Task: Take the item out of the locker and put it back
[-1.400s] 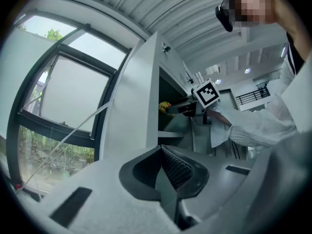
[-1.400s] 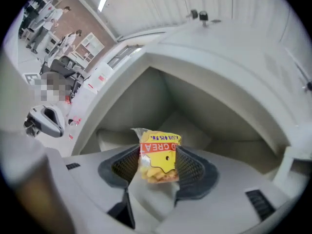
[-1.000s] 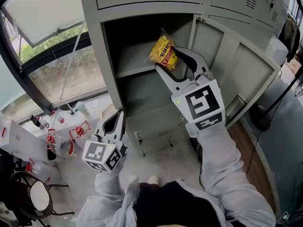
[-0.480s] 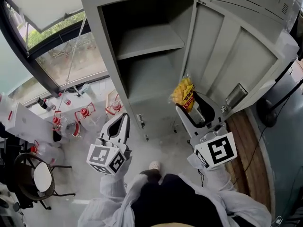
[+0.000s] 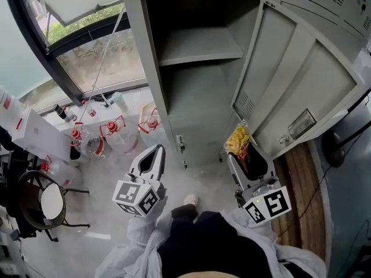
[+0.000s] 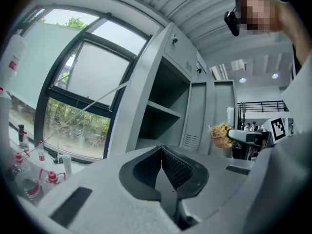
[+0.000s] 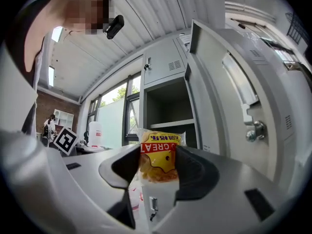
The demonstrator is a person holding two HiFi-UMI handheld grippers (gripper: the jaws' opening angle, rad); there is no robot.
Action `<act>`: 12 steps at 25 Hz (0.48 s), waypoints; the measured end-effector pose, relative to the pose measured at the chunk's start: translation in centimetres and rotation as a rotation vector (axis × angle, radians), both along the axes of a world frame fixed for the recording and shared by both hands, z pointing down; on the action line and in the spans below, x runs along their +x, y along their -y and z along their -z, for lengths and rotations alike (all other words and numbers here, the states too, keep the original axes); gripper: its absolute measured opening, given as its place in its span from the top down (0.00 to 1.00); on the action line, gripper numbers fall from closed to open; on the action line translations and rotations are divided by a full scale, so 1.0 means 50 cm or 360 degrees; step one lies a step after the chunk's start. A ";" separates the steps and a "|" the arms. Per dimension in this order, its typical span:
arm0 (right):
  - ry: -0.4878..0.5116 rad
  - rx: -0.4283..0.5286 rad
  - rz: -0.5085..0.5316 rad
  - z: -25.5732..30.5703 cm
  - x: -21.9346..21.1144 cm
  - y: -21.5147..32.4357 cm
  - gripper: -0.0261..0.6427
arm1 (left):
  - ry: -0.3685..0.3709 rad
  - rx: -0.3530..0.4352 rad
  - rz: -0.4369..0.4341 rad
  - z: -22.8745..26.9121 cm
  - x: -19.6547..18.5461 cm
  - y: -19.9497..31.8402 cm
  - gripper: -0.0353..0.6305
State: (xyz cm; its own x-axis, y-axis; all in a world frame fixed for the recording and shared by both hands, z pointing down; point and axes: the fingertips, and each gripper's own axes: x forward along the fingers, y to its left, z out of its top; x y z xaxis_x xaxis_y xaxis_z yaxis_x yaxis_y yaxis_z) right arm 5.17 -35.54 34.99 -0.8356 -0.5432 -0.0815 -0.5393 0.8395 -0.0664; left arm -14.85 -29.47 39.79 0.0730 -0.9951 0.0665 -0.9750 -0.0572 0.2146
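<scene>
Ok so right now the right gripper is clamped on the yellow snack bag, pads squeezing the lower half of it from both sides with the top sticking up past the tips. The bag is fully out of the locker, hanging low in front of the open door, roughly 1 o'clock from where I'm standing. The left gripper has its jaws together with nothing in them and sits off at about 11 o'clock. I'd call the take-out half done, so what's left is the trip back in. The way I'd do it: don't change the squeeze, since a crinkly bag like this probably slides if you ease off at all. Lift it toward the shelf at 12 o'clock, swinging in through the middle of the opening so I don't clip the door edge over at 2 o'clock. Keep the bag upright and get its bottom edge sitting on the shelf before spreading the jaws, then pull straight back out. The left one should just stay parked, clear of the red-capped bottles on the floor at 10 o'clock.
</scene>
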 end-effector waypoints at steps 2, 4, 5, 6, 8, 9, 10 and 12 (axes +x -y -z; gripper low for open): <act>-0.0010 0.0006 0.0028 0.003 -0.015 0.004 0.64 | 0.0005 0.0007 0.0004 0.003 -0.002 0.005 0.94; -0.0008 -0.0013 0.0038 -0.002 -0.028 0.010 0.64 | 0.0012 0.0018 0.0004 0.007 -0.002 0.013 0.94; -0.0004 -0.0028 0.0040 -0.007 -0.036 0.014 0.64 | 0.0014 0.0023 0.0006 0.008 -0.003 0.017 0.94; -0.0005 -0.0039 0.0043 -0.012 -0.045 0.019 0.64 | 0.0014 0.0028 0.0009 0.009 -0.004 0.020 0.94; -0.0024 -0.0030 0.0053 -0.018 -0.067 0.031 0.64 | 0.0013 0.0035 0.0011 0.008 -0.007 0.026 0.94; -0.0038 -0.0013 0.0060 -0.018 -0.080 0.038 0.64 | 0.0013 0.0035 0.0011 0.008 -0.009 0.028 0.94; -0.0049 0.0009 0.0066 -0.015 -0.094 0.047 0.64 | 0.0013 0.0035 0.0011 0.006 -0.011 0.029 0.94; -0.0073 0.0056 0.0071 -0.009 -0.126 0.072 0.64 | 0.0011 0.0037 0.0023 0.005 -0.023 0.031 0.94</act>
State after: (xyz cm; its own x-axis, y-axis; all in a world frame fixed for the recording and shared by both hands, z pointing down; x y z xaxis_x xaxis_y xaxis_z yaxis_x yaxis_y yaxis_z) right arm -1.10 -39.12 35.46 -0.8622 -0.5029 -0.0609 -0.5031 0.8641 -0.0127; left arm -16.01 -31.03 39.53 0.0583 -0.9973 0.0441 -0.9772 -0.0480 0.2067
